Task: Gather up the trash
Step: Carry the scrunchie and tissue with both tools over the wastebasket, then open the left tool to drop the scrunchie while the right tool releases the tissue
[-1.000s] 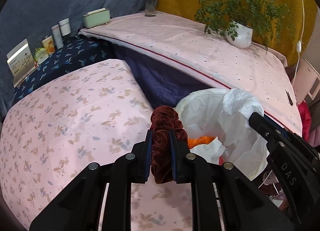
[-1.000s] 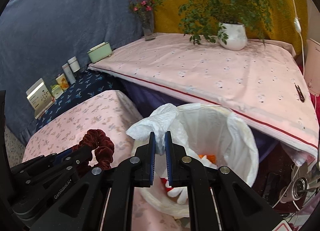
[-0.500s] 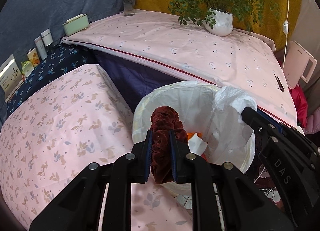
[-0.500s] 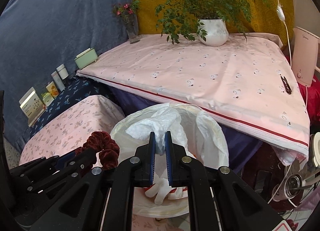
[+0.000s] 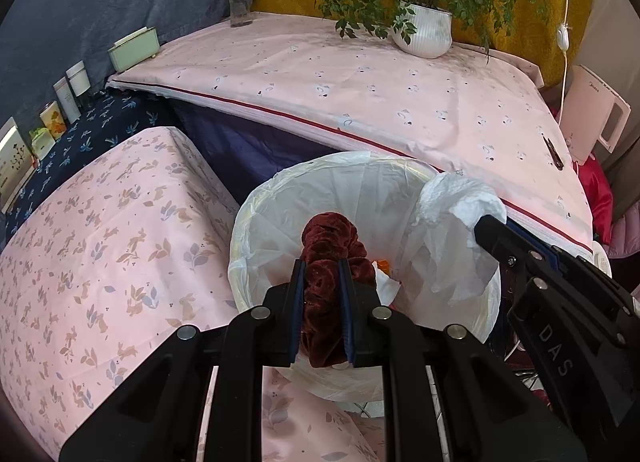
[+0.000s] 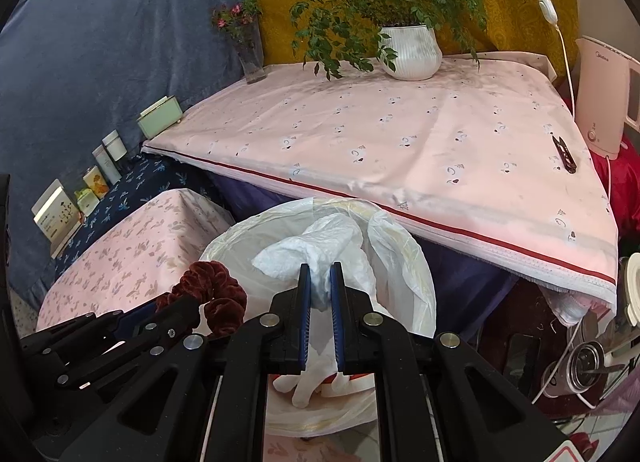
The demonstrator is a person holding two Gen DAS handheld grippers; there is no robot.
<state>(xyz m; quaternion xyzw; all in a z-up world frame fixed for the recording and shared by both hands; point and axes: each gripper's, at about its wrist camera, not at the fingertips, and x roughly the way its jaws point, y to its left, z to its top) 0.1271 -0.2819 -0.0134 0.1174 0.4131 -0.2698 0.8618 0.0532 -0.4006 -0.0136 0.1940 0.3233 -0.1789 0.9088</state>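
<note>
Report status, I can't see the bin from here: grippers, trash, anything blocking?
Left gripper shut on scrunchie, right gripper shut on tissue. Both over lined bin. Nothing blocking.

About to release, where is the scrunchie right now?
In the left wrist view, the dark red scrunchie sits clamped in the left gripper, over the lined trash bin.

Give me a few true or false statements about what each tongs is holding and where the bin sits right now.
1. The left tongs grip a dark red scrunchie. True.
2. The right tongs are open and hold nothing. False: they are shut on crumpled white tissue.
3. The bin has a white liner. True.
4. The scrunchie lies on the bin's bottom. False: it is held over the opening.
5. The potted plant stands on the floor. False: it stands on the pink cloth.
</note>
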